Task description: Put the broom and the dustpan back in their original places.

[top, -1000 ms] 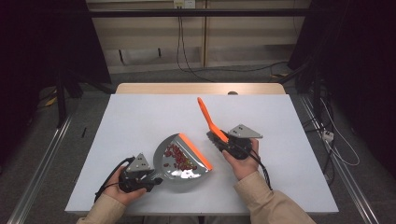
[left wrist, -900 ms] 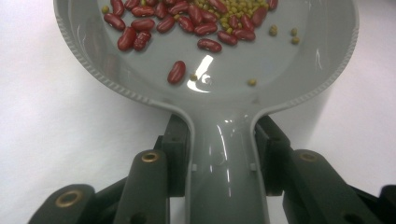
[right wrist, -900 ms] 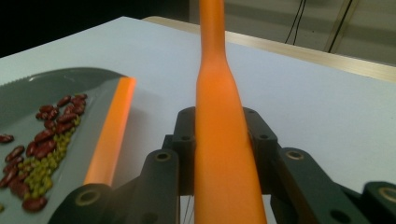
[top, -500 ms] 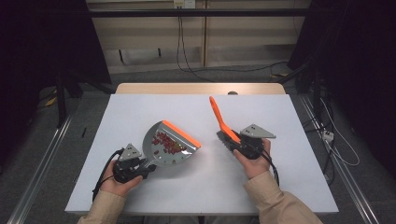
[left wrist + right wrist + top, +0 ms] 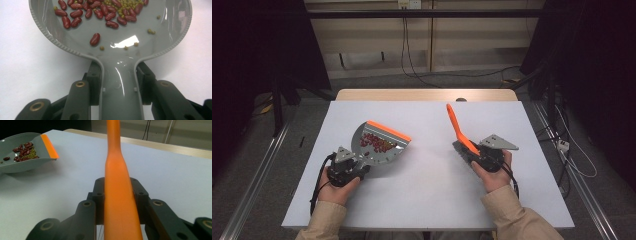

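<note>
Left hand-held gripper (image 5: 353, 169) clamps the dustpan (image 5: 379, 142); the right (image 5: 477, 156) clamps the brush (image 5: 460, 131); white table (image 5: 427, 185), dim room.

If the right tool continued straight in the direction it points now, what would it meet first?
The right tool, shut on the orange brush handle, points up the table, to the right of the dustpan. That line looks free to the far edge, though depth is unclear.

Cut-off ends and hidden parts

In the left gripper view the dustpan (image 5: 110, 32) runs off the top edge, hiding its far lip, and its handle leaves the bottom edge. In the right gripper view the orange brush handle (image 5: 117, 195) is cut at top and bottom. From the high view the beans (image 5: 377, 142) are too small to tell apart.
</note>
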Demonstrator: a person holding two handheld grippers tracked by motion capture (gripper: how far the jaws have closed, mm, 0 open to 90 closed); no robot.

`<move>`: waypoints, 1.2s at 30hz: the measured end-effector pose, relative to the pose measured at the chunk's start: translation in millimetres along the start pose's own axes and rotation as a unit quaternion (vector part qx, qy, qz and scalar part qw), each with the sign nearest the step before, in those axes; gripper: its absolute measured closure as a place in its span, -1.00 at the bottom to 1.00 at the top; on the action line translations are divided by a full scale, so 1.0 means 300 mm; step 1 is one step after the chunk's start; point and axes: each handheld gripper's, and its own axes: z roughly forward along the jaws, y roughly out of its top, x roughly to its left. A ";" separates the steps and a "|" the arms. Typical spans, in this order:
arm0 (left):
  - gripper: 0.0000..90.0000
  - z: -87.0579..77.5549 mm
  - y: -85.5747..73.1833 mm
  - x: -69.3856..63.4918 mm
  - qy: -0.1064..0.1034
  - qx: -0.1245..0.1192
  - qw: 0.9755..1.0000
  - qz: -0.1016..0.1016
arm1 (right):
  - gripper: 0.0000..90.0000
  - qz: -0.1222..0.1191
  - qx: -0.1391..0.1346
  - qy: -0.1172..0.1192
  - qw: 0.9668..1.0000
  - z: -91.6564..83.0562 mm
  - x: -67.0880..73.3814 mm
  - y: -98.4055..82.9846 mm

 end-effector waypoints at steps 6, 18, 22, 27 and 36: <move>0.41 0.020 0.005 0.022 0.030 0.009 0.999 -0.030 | 0.58 0.016 -0.001 -0.001 1.000 0.002 -0.011 -0.010; 0.40 0.053 0.006 0.042 0.059 0.029 0.996 -0.063 | 0.57 0.052 0.015 -0.025 0.998 0.023 -0.063 -0.046; 0.36 0.054 0.006 0.029 0.060 0.029 0.996 -0.056 | 0.55 0.069 0.022 -0.047 0.996 0.009 -0.094 -0.066; 0.11 0.032 0.001 -0.005 0.034 0.020 0.998 -0.054 | 0.29 0.049 0.026 -0.069 0.996 -0.026 -0.119 -0.066; -0.18 -0.009 -0.012 -0.064 0.000 0.001 0.999 -0.042 | -0.13 -0.008 0.043 -0.117 0.992 -0.081 -0.140 -0.075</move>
